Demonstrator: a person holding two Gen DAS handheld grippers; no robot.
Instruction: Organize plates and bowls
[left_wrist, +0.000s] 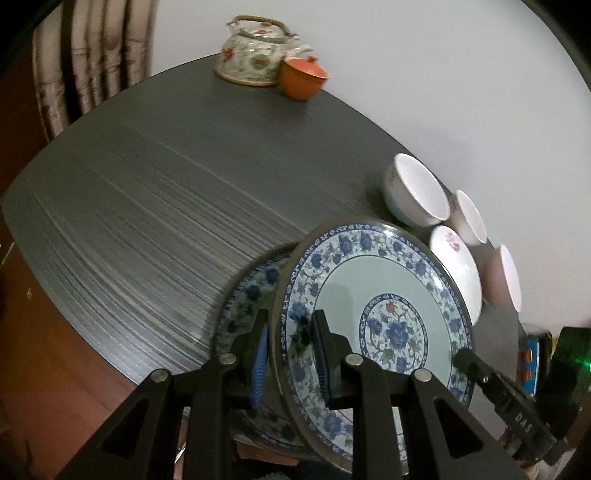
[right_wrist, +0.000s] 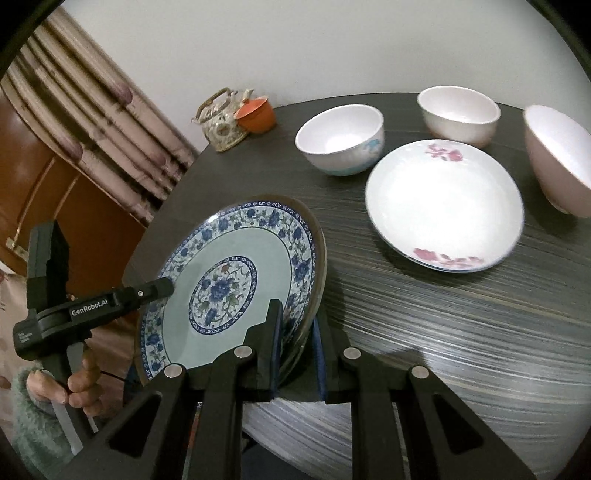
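Observation:
A blue floral plate (left_wrist: 373, 306) (right_wrist: 236, 284) is held tilted above the dark round table (left_wrist: 147, 206) (right_wrist: 443, 325) at its near edge. My left gripper (left_wrist: 291, 350) is shut on the plate's rim. My right gripper (right_wrist: 299, 343) is shut on the opposite rim and shows in the left wrist view (left_wrist: 491, 380). A second blue floral plate (left_wrist: 251, 295) lies under it on the table. A white plate with pink flowers (right_wrist: 443, 206) (left_wrist: 458, 269) and three white bowls (right_wrist: 340, 144) (right_wrist: 458, 114) (right_wrist: 557, 158) stand behind.
A floral teapot (left_wrist: 255, 55) (right_wrist: 221, 122) and an orange lidded cup (left_wrist: 303, 75) (right_wrist: 256, 114) stand at the table's far edge by the wall. A striped curtain (right_wrist: 92, 122) and a brown wooden cabinet (right_wrist: 55, 192) are to the left.

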